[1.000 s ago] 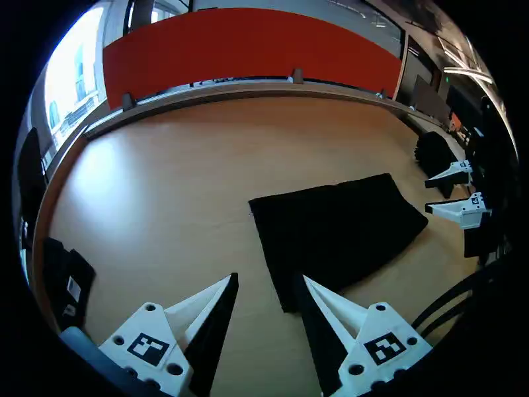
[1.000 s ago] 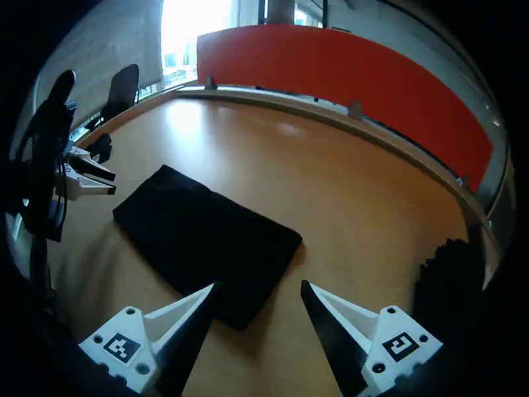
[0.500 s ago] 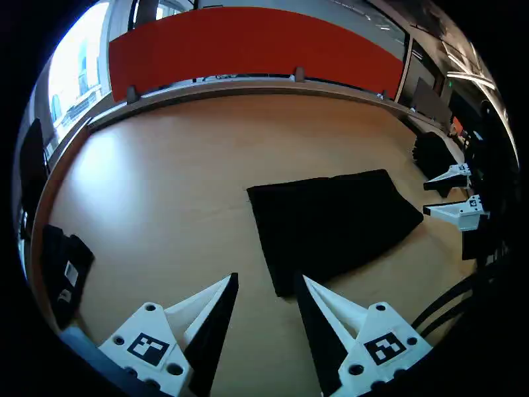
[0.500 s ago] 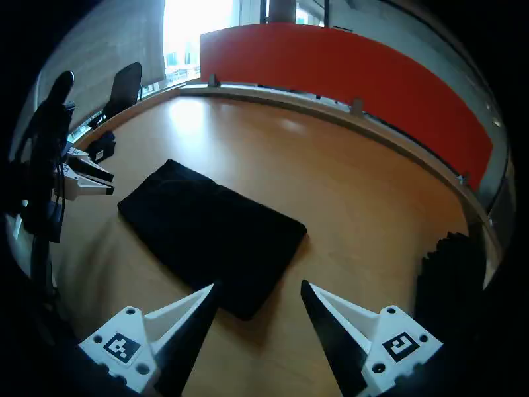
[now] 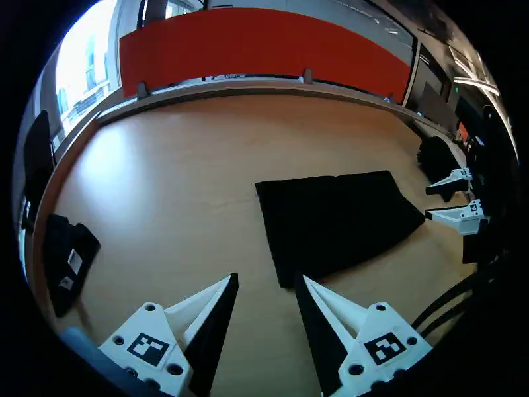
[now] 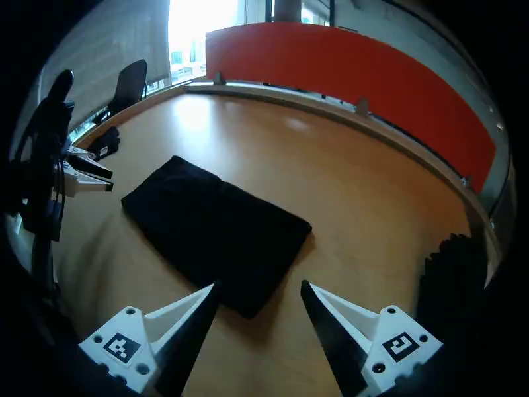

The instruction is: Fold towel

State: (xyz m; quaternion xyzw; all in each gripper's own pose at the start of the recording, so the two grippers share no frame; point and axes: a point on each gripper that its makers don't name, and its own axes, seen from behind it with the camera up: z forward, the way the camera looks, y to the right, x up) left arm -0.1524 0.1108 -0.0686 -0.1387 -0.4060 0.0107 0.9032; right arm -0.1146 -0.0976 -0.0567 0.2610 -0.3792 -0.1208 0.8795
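Left gripper view puts the towel (image 5: 337, 225) in front of you: a black, folded rectangle lying flat on the desk (image 5: 165, 185), about midway between its left and right edges and well short of the far edge. A faint fold line runs across the cloth. One corner of the towel shows just beside the tip of a finger of your left gripper (image 5: 264, 278); whether they touch cannot be told. That gripper's jaws stand apart with nothing between them.

At the towel's other end you hold the right gripper (image 5: 428, 202), its white fingers pointing at the cloth from just beyond its short edge, apart from it. In the right gripper view its jaws (image 6: 258, 284) are likewise spread and empty, with a corner of the towel (image 6: 215, 231) lying just ahead of the gap. From here your left gripper (image 6: 111, 182) sits near the towel's far short end, fingers aimed toward it.

Along the desk's far edge stands a red divider (image 5: 264, 46) on small feet. A black pile (image 5: 436, 155) rests near the desk's right edge, well apart from the towel. A dark bundle (image 5: 66, 258) with a pale label lies at the left edge. Beyond that corner a chair (image 6: 132, 83) stands before a bright window (image 6: 198, 40).
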